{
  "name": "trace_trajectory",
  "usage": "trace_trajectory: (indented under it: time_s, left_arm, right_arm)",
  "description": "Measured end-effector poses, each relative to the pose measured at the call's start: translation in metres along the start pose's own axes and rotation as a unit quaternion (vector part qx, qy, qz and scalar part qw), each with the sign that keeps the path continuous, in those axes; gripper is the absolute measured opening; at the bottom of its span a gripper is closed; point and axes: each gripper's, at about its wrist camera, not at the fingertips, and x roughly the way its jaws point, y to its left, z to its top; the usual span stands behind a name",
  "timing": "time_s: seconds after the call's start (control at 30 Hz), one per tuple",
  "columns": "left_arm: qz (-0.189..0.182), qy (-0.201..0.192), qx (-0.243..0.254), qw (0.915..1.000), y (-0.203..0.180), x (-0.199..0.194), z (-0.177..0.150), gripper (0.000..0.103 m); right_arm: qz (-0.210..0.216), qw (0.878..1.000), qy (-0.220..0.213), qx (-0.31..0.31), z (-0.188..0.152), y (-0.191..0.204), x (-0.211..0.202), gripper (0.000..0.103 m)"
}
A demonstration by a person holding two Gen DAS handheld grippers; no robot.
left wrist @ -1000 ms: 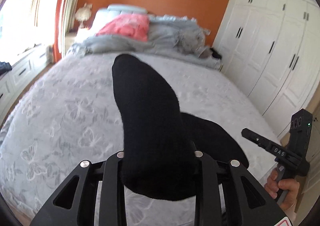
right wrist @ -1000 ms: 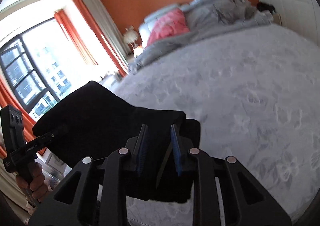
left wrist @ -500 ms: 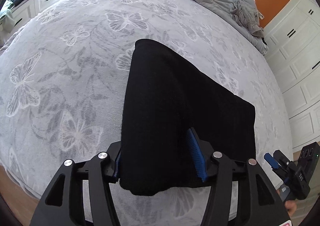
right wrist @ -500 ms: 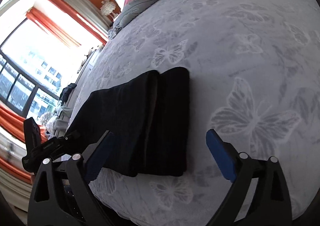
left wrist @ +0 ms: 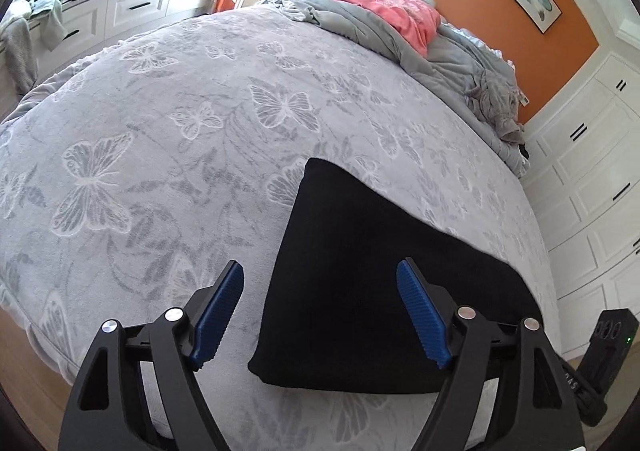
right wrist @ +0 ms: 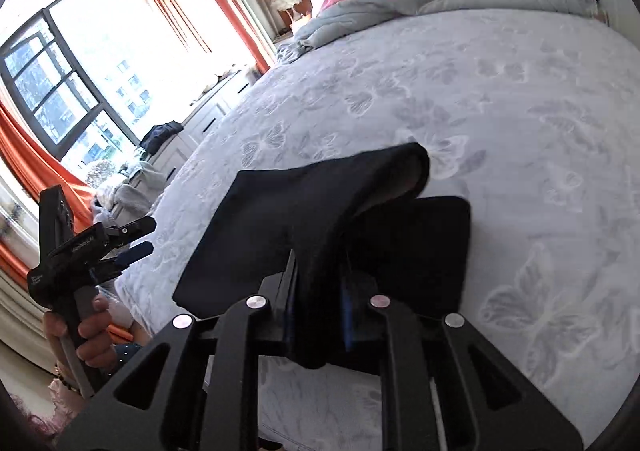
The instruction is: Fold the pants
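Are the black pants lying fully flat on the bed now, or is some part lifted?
Partly lifted. The right gripper, closing, pinches a fold of the black pants and raises it; the rest lies on the bed.

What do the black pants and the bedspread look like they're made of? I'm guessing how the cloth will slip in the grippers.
The black pants look like a thick, matte knit or fleece: no sheen, soft rounded fold edges, though the weave is too dark to tell. The bedspread seems a plush grey fabric with woven or embossed butterflies, slightly fuzzy and dull.
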Motion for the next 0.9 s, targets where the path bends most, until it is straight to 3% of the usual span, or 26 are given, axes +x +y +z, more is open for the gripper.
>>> trace_trajectory:
  time_s: [0.03, 0.1, 0.13, 0.17, 0.2, 0.27, 0.33, 0.4, 0.43, 0.5, 0.53, 0.57, 0.63, 0.7, 0.8, 0.9]
  left_arm:
    - [0.003, 0.007, 0.003, 1.0, -0.002, 0.004, -0.003, 0.079]
    - [0.016, 0.028, 0.016, 0.9994, -0.006, 0.021, -0.011, 0.081]
    - [0.024, 0.046, 0.018, 0.9985, -0.008, 0.034, -0.016, 0.081]
    - [0.027, 0.062, 0.017, 0.9976, -0.007, 0.046, -0.021, 0.081]
    - [0.034, 0.075, 0.013, 0.9965, -0.006, 0.057, -0.025, 0.081]
    - [0.05, 0.09, 0.01, 0.9946, -0.003, 0.072, -0.034, 0.081]
    - [0.039, 0.102, 0.004, 0.994, 0.002, 0.081, -0.039, 0.083]
    - [0.023, 0.114, -0.016, 0.9931, 0.01, 0.091, -0.043, 0.087]
    - [0.013, 0.12, -0.029, 0.9923, 0.015, 0.097, -0.046, 0.088]
    - [-0.006, 0.129, -0.044, 0.9907, 0.018, 0.105, -0.047, 0.084]
    - [-0.018, 0.127, -0.027, 0.9913, 0.013, 0.104, -0.045, 0.06]
    - [-0.039, 0.136, -0.01, 0.9899, 0.008, 0.104, -0.044, 0.05]
    - [-0.04, 0.132, -0.006, 0.9904, 0.003, 0.092, -0.044, 0.036]
    - [-0.058, 0.13, 0.001, 0.9898, -0.004, 0.07, -0.046, 0.031]
    - [-0.095, 0.151, 0.004, 0.9839, -0.013, 0.041, -0.061, 0.03]
    - [-0.099, 0.183, 0.006, 0.9781, -0.01, 0.035, -0.089, 0.031]
  right_arm:
    - [-0.031, 1.0, 0.005, 0.001, -0.004, -0.009, 0.002, 0.018]
    - [-0.079, 0.995, 0.057, 0.015, -0.023, -0.038, 0.031, 0.022]
    - [-0.092, 0.991, 0.092, 0.024, -0.036, -0.052, 0.052, 0.034]
    - [-0.087, 0.992, 0.083, 0.044, -0.046, -0.063, 0.058, 0.036]
    - [-0.075, 0.993, 0.059, 0.073, -0.049, -0.069, 0.051, 0.046]
    - [-0.061, 0.992, 0.053, 0.101, -0.046, -0.073, 0.042, 0.049]
    - [-0.058, 0.992, 0.032, 0.109, -0.044, -0.073, 0.036, 0.08]
    - [-0.035, 0.99, 0.047, 0.131, -0.048, -0.078, 0.046, 0.087]
    - [-0.017, 0.987, 0.064, 0.144, -0.051, -0.081, 0.057, 0.085]
    - [0.028, 0.981, 0.081, 0.172, -0.062, -0.086, 0.078, 0.062]
    - [0.029, 0.981, 0.074, 0.177, -0.063, -0.085, 0.081, 0.043]
    - [0.043, 0.98, 0.07, 0.181, -0.06, -0.083, 0.078, 0.037]
    - [0.063, 0.979, 0.051, 0.186, -0.051, -0.079, 0.058, 0.032]
    - [0.084, 0.981, 0.031, 0.173, -0.041, -0.068, 0.029, 0.031]
    - [0.076, 0.988, 0.024, 0.134, -0.047, -0.055, -0.01, 0.032]
    - [0.06, 0.986, 0.051, 0.148, -0.08, -0.067, -0.021, 0.033]
